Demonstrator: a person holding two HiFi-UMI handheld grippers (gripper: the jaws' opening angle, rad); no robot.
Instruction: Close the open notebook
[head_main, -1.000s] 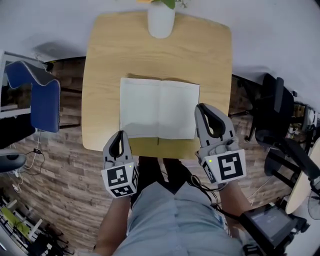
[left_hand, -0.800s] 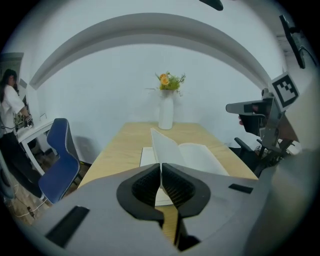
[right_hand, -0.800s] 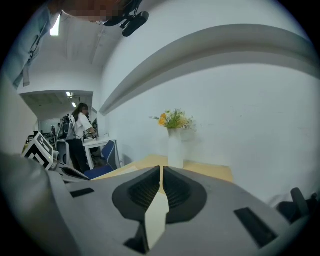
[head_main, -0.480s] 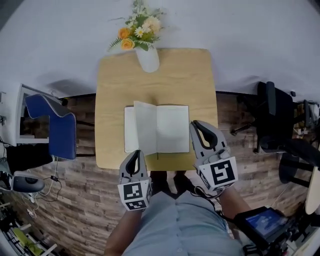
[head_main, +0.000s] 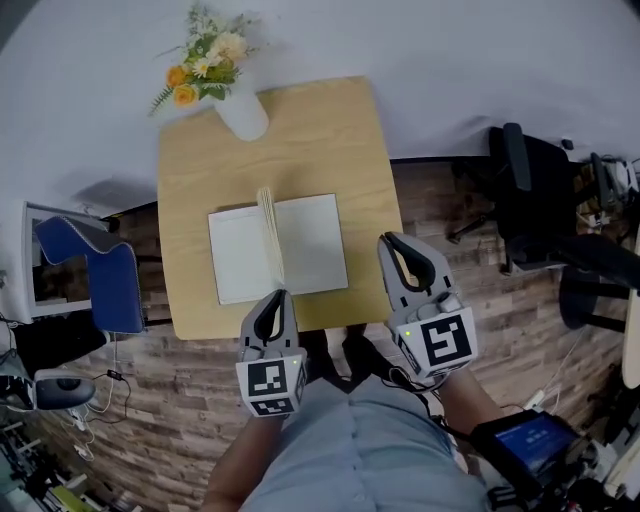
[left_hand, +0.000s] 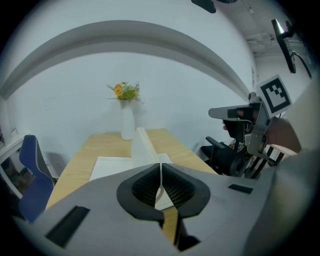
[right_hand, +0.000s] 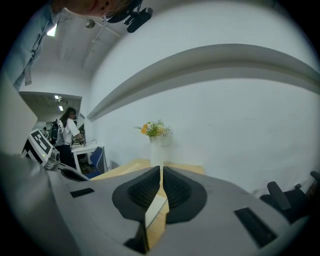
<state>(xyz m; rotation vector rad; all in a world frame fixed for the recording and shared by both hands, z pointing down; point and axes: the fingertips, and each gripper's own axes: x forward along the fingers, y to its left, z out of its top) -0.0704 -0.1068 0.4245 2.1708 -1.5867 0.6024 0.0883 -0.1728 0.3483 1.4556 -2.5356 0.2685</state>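
The white notebook (head_main: 315, 240) lies open on the wooden table (head_main: 300, 140), with a sheaf of pages (head_main: 268, 225) standing upright along its spine. Neither gripper touches it. My left gripper (head_main: 272, 296) is shut and empty at the notebook's near edge. My right gripper (head_main: 392, 240) is shut too, with nothing between its jaws, just off the notebook's right side by the table's edge. In the left gripper view the raised pages (left_hand: 142, 147) rise beyond the left gripper (left_hand: 160, 167). In the right gripper view the right gripper (right_hand: 161, 170) points across the table (right_hand: 125, 167).
A white vase of orange and yellow flowers (head_main: 240, 115) stands at the table's far edge. A blue chair (head_main: 95, 275) is left of the table and a black office chair (head_main: 530, 190) to its right. The person's legs are below the near edge.
The notebook lay flat a second ago; its left pages have lifted and now stand upright at the spine. Both grippers have drawn back off the notebook's near corners and risen.
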